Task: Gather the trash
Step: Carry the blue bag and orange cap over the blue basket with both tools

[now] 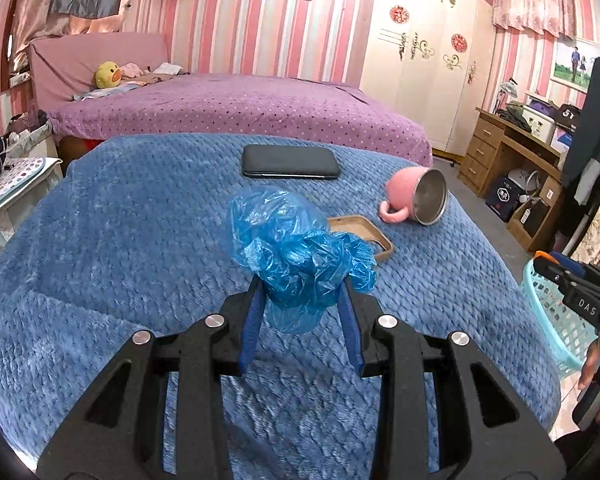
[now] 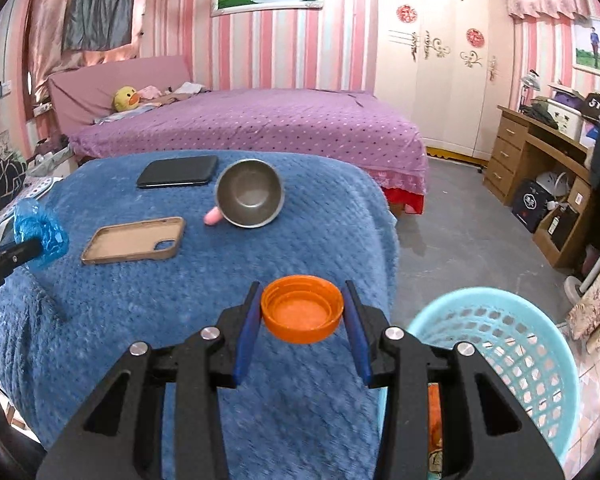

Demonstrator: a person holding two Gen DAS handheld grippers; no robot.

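Two tools are working over the blue-blanketed desk point(image 2: 180, 320), each holding one piece of trash. The left tool point(image 1: 302, 304) is clenching a crumpled blue plastic bag point(image 1: 296, 256), translucent and wrinkled, lifted above the desk. The right tool point(image 2: 302, 314) is gripping an orange cap point(image 2: 302, 308) by its rim, its open side facing up, over the desk's edge nearest the basket point(image 2: 500, 344).

One basket is standing just beside the desk, pale blue with a lattice wall. On the desk are lying one black phone point(image 2: 178, 171), one tan phone case point(image 2: 134, 240) and one pink cup point(image 1: 414, 196) tipped on its side.

Only the right view is showing the basket's inside and the case whole; in the left view the bag is hiding most of the case point(image 1: 374, 238). The left view alone is showing the cup's pink outside and handle.
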